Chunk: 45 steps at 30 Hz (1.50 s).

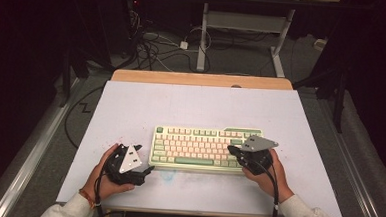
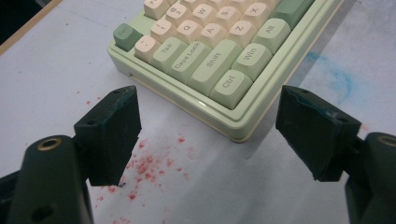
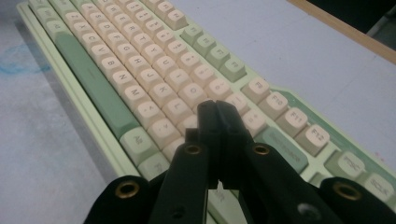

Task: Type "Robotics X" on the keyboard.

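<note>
Keyboard (image 1: 205, 148) mid-table; right gripper (image 1: 232, 150) poised over keys at its 3 o'clock end.

Right jaws pressed together, nothing between them, tips over the cream keys (image 3: 187, 93). Left gripper (image 1: 147, 171) at keyboard's 8 o'clock corner, jaws spread wide, empty, off the case. Risk: the closed tip is broad and could catch two neighbouring keys; the unheld keyboard could slide toward 12 o'clock under pressure.

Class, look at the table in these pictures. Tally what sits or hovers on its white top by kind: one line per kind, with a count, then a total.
Keyboard, green and cream: 1
Hand-held tongs: 2 (left tongs with jaws wide apart, right tongs with jaws shut over the keys)
Total: 3
</note>
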Motion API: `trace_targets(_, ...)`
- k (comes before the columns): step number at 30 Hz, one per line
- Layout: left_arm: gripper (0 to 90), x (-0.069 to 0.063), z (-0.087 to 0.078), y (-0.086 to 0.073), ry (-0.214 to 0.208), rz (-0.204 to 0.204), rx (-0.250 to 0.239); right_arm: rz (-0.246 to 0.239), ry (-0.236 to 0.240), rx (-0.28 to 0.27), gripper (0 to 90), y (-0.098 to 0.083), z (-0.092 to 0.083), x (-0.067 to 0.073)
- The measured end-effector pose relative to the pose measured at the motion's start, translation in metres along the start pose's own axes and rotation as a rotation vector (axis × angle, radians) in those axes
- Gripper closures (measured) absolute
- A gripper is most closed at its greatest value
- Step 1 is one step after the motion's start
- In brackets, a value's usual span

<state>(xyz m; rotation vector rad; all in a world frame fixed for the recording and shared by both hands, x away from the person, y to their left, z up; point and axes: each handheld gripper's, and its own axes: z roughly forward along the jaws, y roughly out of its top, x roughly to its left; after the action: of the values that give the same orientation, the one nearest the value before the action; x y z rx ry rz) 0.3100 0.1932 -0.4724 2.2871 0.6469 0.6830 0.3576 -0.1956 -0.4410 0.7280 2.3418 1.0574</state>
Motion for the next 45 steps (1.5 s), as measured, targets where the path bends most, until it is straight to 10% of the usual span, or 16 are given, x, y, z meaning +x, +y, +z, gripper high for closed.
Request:
trace_targets(17, 21.0, -0.001, 0.003, -0.001, -0.013, 0.008, 0.011, -0.037, 0.031, 0.078, 89.9, 0.026, 0.051, 0.006)
trace_targets(32, 21.1, -0.003, 0.005, 0.0, -0.018, 0.02, 0.023, -0.055, 0.023, 0.137, 89.7, 0.031, 0.064, 0.008)
trace_targets(45, 21.4, -0.003, 0.005, 0.0, -0.017, 0.023, 0.027, -0.023, 0.028, 0.044, 82.7, 0.03, 0.047, 0.002)
